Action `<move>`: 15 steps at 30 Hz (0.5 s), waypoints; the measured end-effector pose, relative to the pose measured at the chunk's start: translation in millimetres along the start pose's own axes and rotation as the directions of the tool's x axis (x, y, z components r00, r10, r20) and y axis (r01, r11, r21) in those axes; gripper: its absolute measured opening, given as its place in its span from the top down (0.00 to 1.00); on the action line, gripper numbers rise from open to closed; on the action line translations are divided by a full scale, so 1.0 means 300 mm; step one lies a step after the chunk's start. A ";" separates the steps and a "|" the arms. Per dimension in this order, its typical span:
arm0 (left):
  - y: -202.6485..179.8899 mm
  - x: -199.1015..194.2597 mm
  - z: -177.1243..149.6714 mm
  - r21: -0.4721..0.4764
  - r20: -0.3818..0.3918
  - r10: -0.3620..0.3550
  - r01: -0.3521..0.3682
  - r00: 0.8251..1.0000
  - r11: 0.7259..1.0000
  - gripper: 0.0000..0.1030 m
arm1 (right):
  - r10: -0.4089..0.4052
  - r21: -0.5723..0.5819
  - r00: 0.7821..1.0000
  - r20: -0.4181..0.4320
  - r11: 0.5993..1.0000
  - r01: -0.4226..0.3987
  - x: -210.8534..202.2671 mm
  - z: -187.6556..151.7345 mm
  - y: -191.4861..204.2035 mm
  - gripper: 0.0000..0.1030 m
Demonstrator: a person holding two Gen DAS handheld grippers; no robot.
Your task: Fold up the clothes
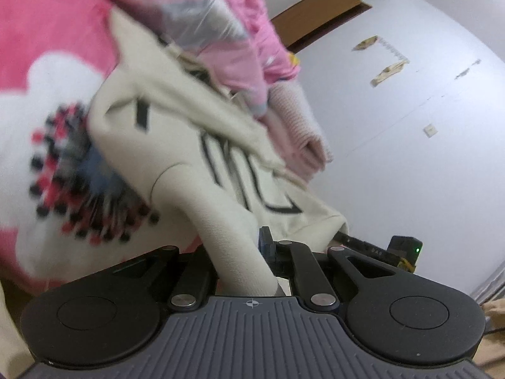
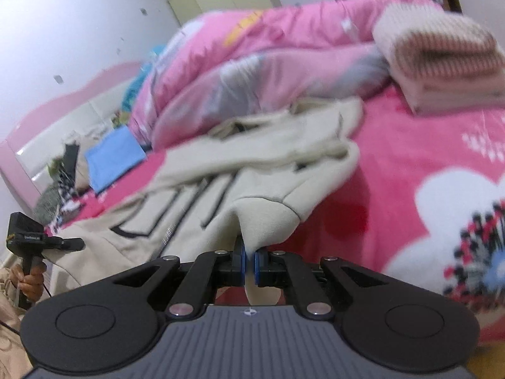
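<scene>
Cream hoodie sprawls over the pink bedspread, motion-blurred; right gripper and left gripper (fingertips hidden by cloth) each pinch its fabric.

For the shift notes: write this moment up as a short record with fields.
setting: bed with a pink flowered blanket
garment: cream sweatshirt with dark lettering, spread crumpled on the blanket
left claw: shut on a fold of the sweatshirt
right claw: shut on a fold of the sweatshirt
behind: bunched pink quilt
already folded: ribbed pink-and-white knit on the blanket
fold: not yet made
</scene>
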State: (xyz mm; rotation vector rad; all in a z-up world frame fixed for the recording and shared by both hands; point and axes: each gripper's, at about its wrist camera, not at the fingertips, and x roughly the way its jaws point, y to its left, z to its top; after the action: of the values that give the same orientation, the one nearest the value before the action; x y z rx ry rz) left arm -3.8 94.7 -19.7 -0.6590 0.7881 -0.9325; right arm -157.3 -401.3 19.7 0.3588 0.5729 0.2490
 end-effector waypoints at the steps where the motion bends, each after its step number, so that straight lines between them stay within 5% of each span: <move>1: -0.013 -0.002 0.015 0.011 0.012 -0.005 0.005 1.000 1.000 0.94 | 0.009 -0.006 1.000 0.021 1.000 -0.009 0.000 0.017 0.010 0.96; 15: -0.043 0.016 0.222 0.115 0.141 0.034 -0.051 0.989 0.992 0.94 | 0.069 -0.043 0.982 0.177 0.997 -0.063 0.083 0.218 0.004 0.96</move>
State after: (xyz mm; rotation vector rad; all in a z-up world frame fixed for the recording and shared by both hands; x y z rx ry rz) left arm 46.7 95.0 25.6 -0.5945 0.6162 -0.8778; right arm -100.1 -409.2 59.2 0.3603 0.3799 0.2877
